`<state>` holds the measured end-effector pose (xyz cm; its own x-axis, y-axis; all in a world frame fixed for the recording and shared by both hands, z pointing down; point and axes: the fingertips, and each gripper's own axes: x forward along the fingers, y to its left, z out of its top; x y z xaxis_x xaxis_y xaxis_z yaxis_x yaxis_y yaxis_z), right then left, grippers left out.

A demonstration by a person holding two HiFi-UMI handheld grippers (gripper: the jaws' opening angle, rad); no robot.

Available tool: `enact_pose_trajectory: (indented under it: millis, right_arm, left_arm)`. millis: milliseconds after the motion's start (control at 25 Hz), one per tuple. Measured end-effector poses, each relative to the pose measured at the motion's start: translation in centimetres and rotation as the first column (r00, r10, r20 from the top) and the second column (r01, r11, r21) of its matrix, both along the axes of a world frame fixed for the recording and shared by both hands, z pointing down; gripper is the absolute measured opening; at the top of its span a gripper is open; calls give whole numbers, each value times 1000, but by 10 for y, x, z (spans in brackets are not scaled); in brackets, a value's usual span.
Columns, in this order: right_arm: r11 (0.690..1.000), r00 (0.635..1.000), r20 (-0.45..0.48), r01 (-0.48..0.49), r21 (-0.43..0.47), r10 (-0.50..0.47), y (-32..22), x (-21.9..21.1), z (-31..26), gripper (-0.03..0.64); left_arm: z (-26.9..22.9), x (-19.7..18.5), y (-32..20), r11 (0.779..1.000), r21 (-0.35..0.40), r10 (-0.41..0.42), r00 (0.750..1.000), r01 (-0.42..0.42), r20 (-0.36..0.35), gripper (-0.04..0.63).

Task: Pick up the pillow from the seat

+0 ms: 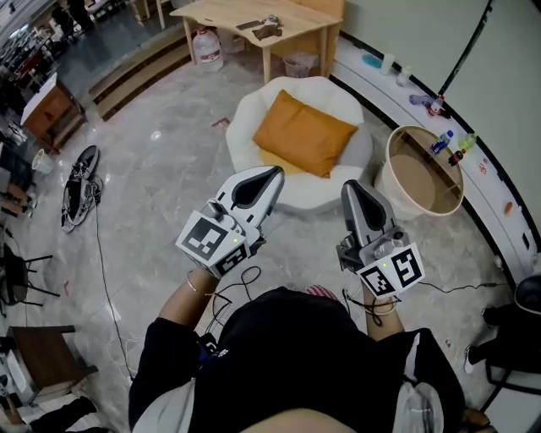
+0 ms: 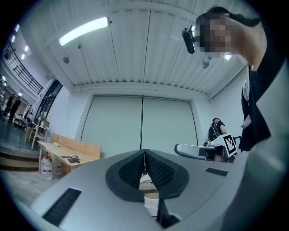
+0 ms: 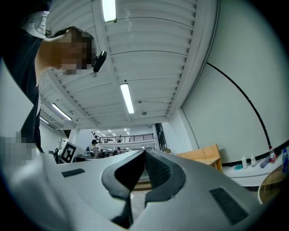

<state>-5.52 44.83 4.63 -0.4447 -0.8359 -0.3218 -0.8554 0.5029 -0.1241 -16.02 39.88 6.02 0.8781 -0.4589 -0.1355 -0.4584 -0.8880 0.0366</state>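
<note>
Head view: I find it bright, evenly lit from overhead and sharp throughout. The pale floor (image 1: 161,161) carries a mild sheen with no harsh glare. Only a faint, soft shadow lies round the seat (image 1: 249,127). Straight lines bow towards the frame edges.

Left gripper view: a tube light (image 2: 83,30) on the ceiling is blown out to white.

Right gripper view: a ceiling strip (image 3: 108,10) clips likewise.

Both gripper views show strong fisheye curvature and black corners, and the nearest foreground is soft.
</note>
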Motion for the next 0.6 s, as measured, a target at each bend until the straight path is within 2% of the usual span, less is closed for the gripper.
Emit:
enact_pose_trajectory:
  millis: [240,600]
  right_arm:
    - [1000,1000,-21,-11,-10,11,-3,-2,-3,21]
    - [1000,1000,-31,-4,-27,3,-19,2,2,21]
  left_arm:
    - [4,-3,1,1000,-11,17,1000,-17,-14,9]
    - [5,-9,-16,999,-41,-23,999,21,-47,9]
